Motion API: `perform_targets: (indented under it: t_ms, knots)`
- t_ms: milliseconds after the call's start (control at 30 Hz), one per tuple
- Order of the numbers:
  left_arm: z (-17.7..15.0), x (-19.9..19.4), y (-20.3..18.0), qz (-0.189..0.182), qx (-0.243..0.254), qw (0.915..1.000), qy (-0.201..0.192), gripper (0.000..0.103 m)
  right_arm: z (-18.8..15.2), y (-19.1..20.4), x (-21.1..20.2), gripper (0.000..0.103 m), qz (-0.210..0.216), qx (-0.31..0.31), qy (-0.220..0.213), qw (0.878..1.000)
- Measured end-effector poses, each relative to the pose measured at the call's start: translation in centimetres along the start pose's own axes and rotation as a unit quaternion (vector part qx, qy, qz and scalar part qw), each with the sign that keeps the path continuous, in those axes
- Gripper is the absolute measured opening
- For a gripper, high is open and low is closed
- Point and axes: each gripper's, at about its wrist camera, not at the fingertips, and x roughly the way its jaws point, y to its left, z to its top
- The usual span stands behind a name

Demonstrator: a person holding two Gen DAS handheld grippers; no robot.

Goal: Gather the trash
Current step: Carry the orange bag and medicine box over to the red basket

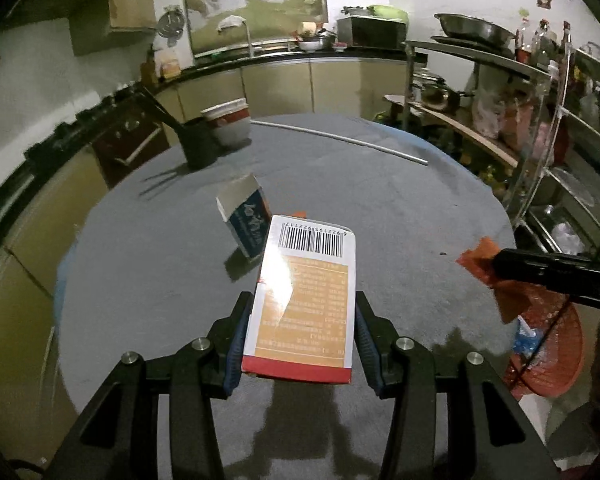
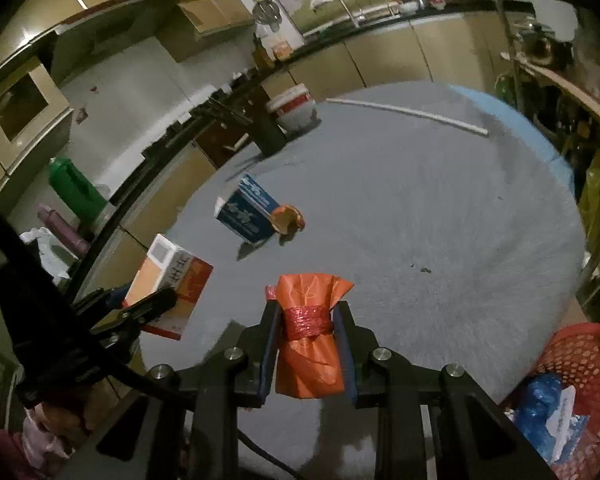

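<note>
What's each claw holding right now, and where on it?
Left claw: orange-and-white carton, gripped by its sides near the red end. Right claw: orange bag bundle, around its taped middle.

Left black two-finger gripper (image 1: 300, 344): pointing down at angle, blue-padded jaws clamped on sides of white-orange cardboard box (image 1: 306, 300), box lifted off surface. Right black two-finger gripper (image 2: 308, 344): angled down, jaws pinched on rolled orange plastic bag bundle (image 2: 309, 340), raised.

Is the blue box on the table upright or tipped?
Tipped. The blue box leans on one lower corner against a small orange object on the grey table; the left wrist view also shows it tilted.
</note>
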Motion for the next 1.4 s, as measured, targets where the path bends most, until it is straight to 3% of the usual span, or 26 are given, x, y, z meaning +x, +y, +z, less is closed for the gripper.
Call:
perform_targets:
  t_ms: [200,433,1400]
  knots:
    - [0.2,-1.2,-1.7,0.039,0.026,0.9989,-0.009,0.050,-0.8,0.1,-2.6,0.029,0.003,0.008,-0.022,1.000]
    - [0.9,-1.4,-3.4,0.048,0.047,0.9977,-0.012,0.050,-1.6,-0.5,-4.6,0.029,0.001,0.013,-0.031,0.999]
    - [1.7,-1.3,-11.0,0.044,0.125,0.9911,-0.009,0.050,-4.5,-6.9,-11.2,0.029,-0.015,0.082,-0.072,0.994]
